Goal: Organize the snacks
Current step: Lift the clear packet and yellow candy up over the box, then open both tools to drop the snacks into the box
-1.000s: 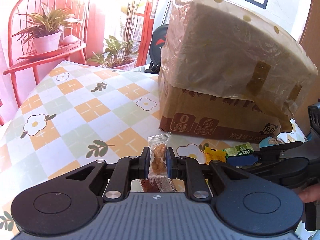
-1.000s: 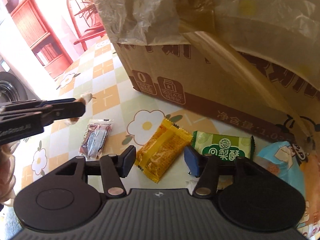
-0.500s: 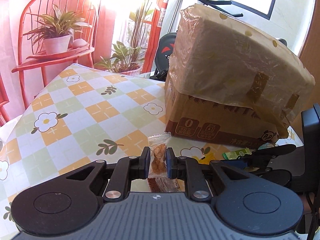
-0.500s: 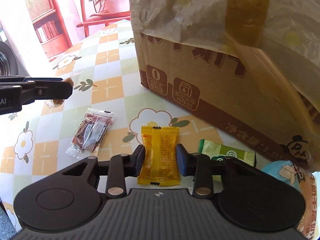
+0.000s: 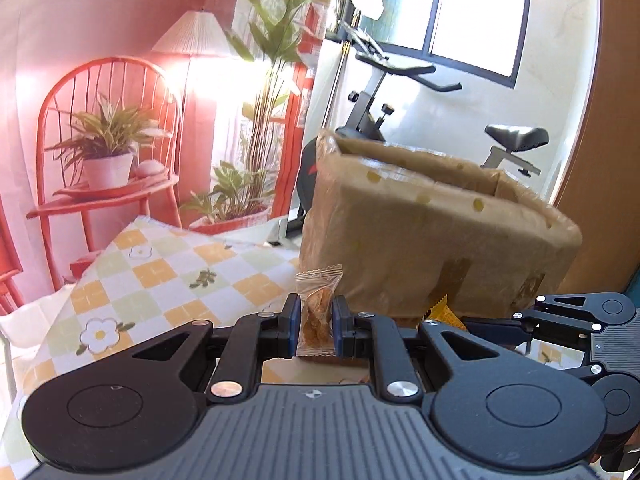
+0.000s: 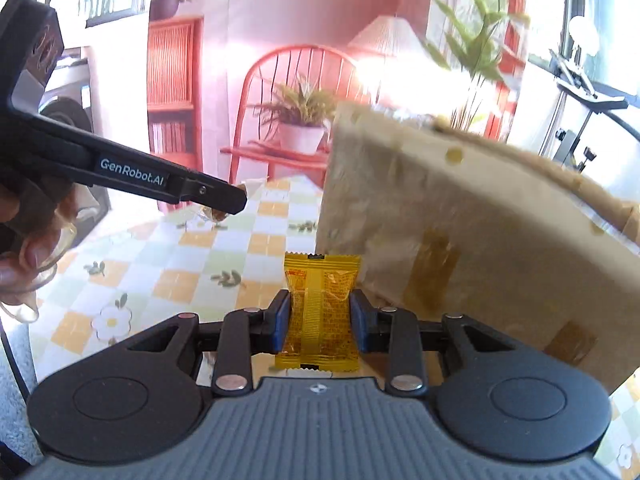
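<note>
Both tools are loaded and raised off the tabletop [image 5: 168, 276], and the next move turns on the cardboard box [image 5: 420, 240]: it stands ahead of both tools, with its open top, lined in crinkled plastic film, higher than the packets.

The left tool [image 5: 316, 322] is pressed tight on a small clear packet [image 5: 317, 312] with a brownish snack inside, held upright so its long axis points up. The box lies ahead and to the right of it.

The right tool [image 6: 319, 322] pinches a yellow packet [image 6: 320, 312] across its middle, also upright, with both crimped ends free. The box wall is just beside it on the right, so this hand looks the nearer one to the opening.

In the right wrist view the left tool sits well to the left, with clear air between the two, so they should not clash if each goes up and over the near rim. The rim is blurred here, so how far the film sags into the opening is hard to judge. The far-left tabletop edge is well away.
</note>
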